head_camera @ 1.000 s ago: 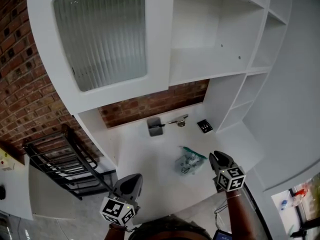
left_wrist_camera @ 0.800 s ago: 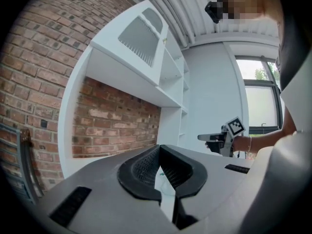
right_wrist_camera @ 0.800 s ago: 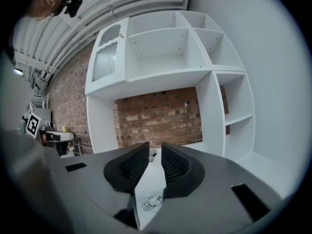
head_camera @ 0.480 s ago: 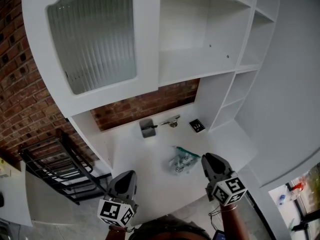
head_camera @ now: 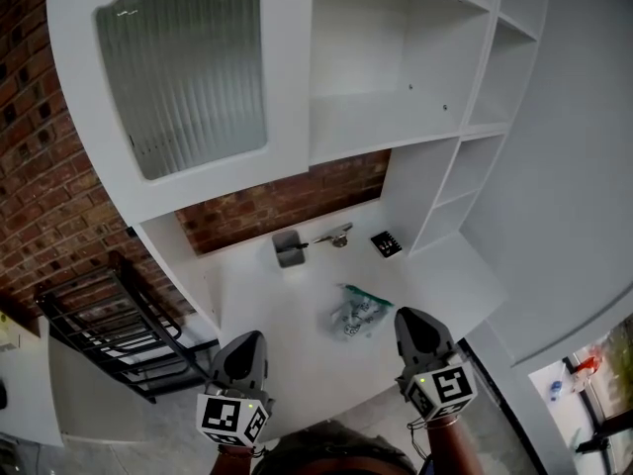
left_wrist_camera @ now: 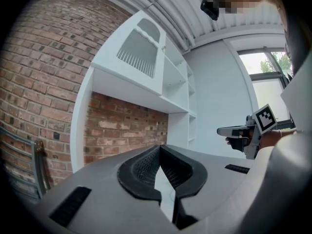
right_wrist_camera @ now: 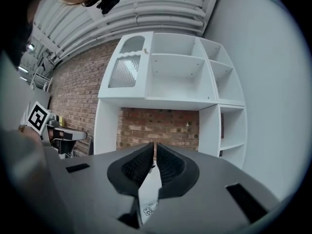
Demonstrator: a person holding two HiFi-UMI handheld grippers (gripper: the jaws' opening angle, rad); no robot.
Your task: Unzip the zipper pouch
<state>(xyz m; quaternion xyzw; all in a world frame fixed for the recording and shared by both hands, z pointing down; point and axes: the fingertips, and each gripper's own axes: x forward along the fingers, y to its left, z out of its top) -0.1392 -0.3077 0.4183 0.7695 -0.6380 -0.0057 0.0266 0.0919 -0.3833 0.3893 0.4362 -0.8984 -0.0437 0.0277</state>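
The zipper pouch (head_camera: 358, 310), clear plastic with a teal zip edge, lies crumpled on the white desk (head_camera: 297, 354) in the head view. My right gripper (head_camera: 407, 317) hovers just right of it, not touching. Its jaws are closing and stand almost together with nothing between them (right_wrist_camera: 154, 145). My left gripper (head_camera: 251, 336) hangs over the desk's front left, well clear of the pouch. It is shut and empty, tips meeting (left_wrist_camera: 159, 147). Each gripper view shows the other gripper off to the side, the right gripper (left_wrist_camera: 233, 130) and the left gripper (right_wrist_camera: 73, 134).
At the back of the desk stand a grey cup (head_camera: 288, 249), a metal piece (head_camera: 336, 236) and a small black block (head_camera: 386, 243), against a brick wall (head_camera: 287, 204). White shelves (head_camera: 396, 117) rise above. A black metal rack (head_camera: 109, 315) stands to the left.
The right gripper has drawn back a little toward me from the pouch, and its jaws have come closer together. The left gripper stays shut in much the same place.
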